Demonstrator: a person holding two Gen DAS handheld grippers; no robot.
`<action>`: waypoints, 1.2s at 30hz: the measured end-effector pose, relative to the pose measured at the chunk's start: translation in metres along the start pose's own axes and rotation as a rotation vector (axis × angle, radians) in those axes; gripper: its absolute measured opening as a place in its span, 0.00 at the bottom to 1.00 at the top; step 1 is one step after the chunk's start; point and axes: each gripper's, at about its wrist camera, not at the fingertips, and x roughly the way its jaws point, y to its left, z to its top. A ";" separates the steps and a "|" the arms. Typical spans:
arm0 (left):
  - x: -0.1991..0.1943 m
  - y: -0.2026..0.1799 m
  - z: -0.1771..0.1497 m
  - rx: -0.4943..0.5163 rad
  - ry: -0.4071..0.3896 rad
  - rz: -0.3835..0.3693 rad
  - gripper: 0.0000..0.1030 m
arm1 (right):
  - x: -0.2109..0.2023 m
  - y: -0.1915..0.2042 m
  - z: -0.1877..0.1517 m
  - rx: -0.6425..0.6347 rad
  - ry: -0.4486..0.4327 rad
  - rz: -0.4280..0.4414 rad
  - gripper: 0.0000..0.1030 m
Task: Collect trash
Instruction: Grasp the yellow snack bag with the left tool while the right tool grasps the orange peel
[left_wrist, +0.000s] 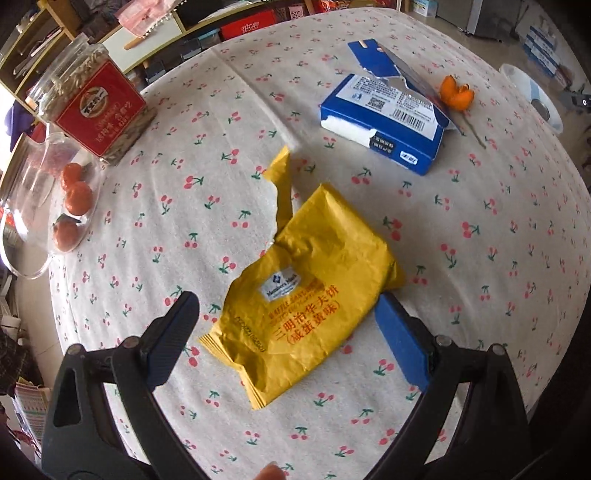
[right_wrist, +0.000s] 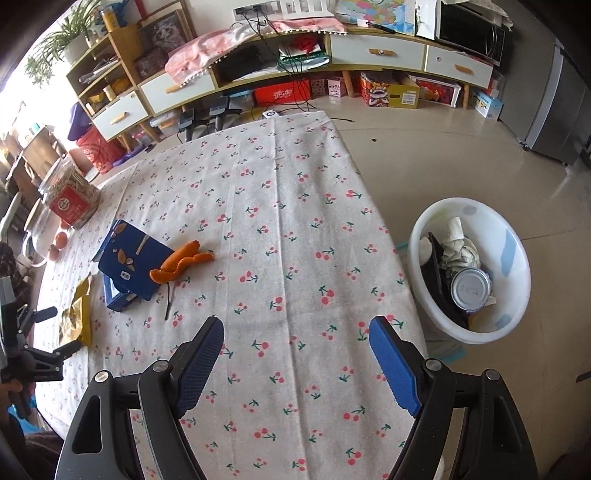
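Left gripper (left_wrist: 286, 330) gapes over the yellow wrapper (left_wrist: 310, 295), not pinching it; right gripper (right_wrist: 295, 363) hangs released. Beyond the wrapper, the blue box (left_wrist: 384, 122) half hides the orange peel (left_wrist: 456, 92).

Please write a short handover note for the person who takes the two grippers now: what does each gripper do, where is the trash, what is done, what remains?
Left gripper: open, over the yellow wrapper, jaws either side, not gripping.
Right gripper: open, empty, above bare tablecloth.
On the table: yellow wrapper, torn blue box, orange peel.
White bin on the floor by the table's edge already holds a can and paper.
Left: wrapper, box and peel into the bin.
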 end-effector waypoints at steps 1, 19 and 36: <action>0.002 0.001 0.000 0.005 0.000 -0.003 0.93 | 0.002 0.004 0.001 -0.003 0.004 0.002 0.80; 0.004 0.041 -0.002 -0.309 -0.003 -0.153 0.58 | 0.050 0.066 0.025 -0.042 0.063 0.046 0.80; -0.015 0.046 -0.026 -0.479 -0.046 -0.185 0.13 | 0.099 0.107 0.043 0.012 0.082 0.111 0.80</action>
